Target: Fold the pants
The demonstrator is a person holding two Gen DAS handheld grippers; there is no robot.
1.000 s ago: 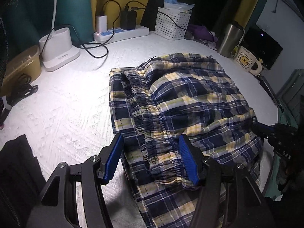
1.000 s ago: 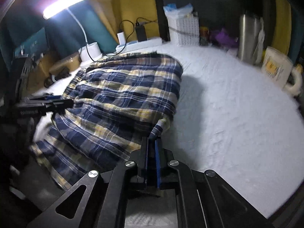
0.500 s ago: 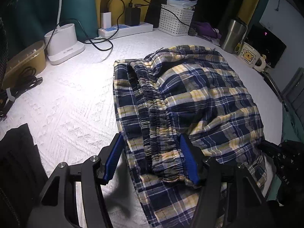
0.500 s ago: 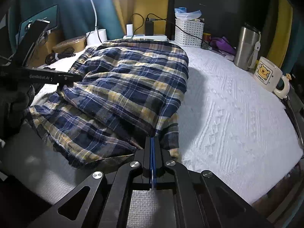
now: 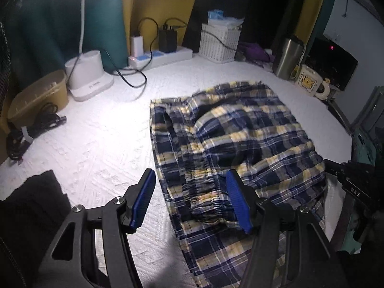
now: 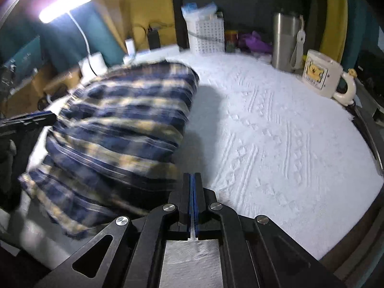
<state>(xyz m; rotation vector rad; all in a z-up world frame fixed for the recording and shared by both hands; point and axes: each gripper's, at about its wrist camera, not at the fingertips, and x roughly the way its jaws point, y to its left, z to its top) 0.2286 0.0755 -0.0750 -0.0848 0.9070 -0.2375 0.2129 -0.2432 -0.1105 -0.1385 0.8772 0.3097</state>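
Observation:
The blue and yellow plaid pants (image 5: pixel 240 144) lie folded over in a bundle on the white textured table (image 5: pixel 96 144), with the elastic waistband toward my left gripper. My left gripper (image 5: pixel 192 199) is open, its blue pads on either side of the waistband's near end, above the cloth. My right gripper (image 6: pixel 192 182) is shut with nothing between its pads, just off the right near corner of the pants (image 6: pixel 120 129). It shows at the right edge of the left wrist view (image 5: pixel 348 180).
Along the back stand a lamp base (image 5: pixel 88 76), a power strip with chargers (image 5: pixel 160 56), a white basket (image 5: pixel 219 43), a steel tumbler (image 5: pixel 286 57) and a mug (image 5: pixel 309 81). A tan box (image 5: pixel 38 96) and black cables (image 5: pixel 31 129) lie at the left. A dark cloth (image 5: pixel 28 206) lies near left.
My left gripper has pulled back and up from the waistband, staying open. My right gripper, shut throughout, has come off the pants' corner and swung; the bundle has settled lower.

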